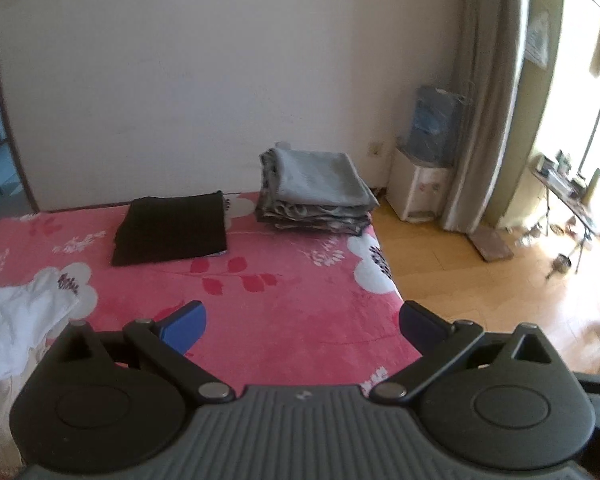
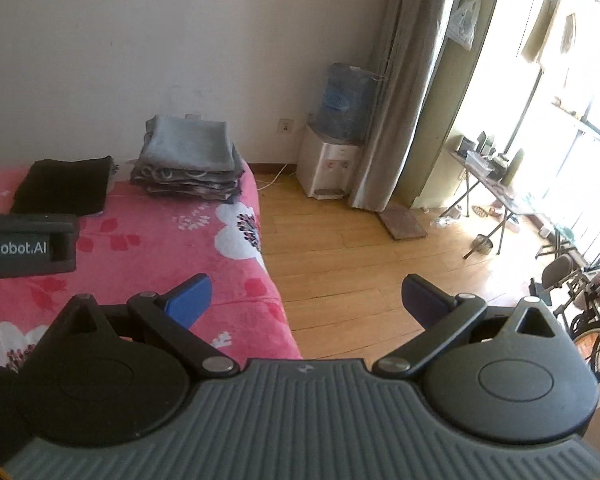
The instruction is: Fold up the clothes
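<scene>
White crumpled garment (image 1: 16, 320) lies at the near left of the pink floral blanket (image 1: 284, 304), its length running toward the folded black cloth (image 1: 172, 228) and grey stack (image 1: 316, 192) by the wall. Left gripper (image 1: 302, 326) and right gripper (image 2: 306, 300) hover level, jaws wide, empty, above bed edge and wooden floor (image 2: 360, 256)

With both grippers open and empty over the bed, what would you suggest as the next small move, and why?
Probably swing the left gripper toward the crumpled white garment and grasp an edge. It looks like the only unfolded piece; the black garment and grey stack already lie folded.
</scene>
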The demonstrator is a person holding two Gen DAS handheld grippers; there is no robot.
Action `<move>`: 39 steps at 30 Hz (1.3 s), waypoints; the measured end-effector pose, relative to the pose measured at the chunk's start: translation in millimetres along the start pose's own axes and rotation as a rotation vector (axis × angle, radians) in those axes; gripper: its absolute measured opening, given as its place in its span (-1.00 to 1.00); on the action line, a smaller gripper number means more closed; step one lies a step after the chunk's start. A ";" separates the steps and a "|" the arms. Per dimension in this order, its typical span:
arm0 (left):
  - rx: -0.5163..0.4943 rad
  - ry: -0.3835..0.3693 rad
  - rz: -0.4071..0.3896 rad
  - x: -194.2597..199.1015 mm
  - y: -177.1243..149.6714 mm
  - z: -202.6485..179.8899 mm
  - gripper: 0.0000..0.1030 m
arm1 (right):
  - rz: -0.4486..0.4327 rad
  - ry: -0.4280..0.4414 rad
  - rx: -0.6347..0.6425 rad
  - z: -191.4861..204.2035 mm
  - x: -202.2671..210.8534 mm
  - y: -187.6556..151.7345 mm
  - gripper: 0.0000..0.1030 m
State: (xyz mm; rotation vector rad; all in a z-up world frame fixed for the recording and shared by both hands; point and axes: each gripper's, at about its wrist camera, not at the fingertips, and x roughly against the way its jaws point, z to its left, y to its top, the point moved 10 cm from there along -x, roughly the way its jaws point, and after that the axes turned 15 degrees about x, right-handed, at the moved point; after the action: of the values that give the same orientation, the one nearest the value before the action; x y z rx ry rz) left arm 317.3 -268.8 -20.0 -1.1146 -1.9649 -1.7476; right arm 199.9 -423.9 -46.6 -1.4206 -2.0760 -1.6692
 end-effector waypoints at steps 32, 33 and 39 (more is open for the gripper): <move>-0.012 0.072 -0.033 15.5 -7.0 12.7 1.00 | 0.068 0.100 0.009 20.9 -4.3 -10.0 0.97; -0.012 0.072 -0.034 15.6 -6.9 12.8 1.00 | 0.068 0.100 0.009 21.0 -4.2 -10.1 0.97; -0.014 0.071 -0.033 15.3 -7.2 13.1 1.00 | 0.068 0.104 -0.002 19.3 -4.1 -10.3 0.97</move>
State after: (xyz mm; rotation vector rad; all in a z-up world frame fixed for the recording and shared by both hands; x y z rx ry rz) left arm 305.7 -251.0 -18.0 -1.0156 -1.9422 -1.7953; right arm 203.2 -410.0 -63.7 -1.3583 -1.9496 -1.6814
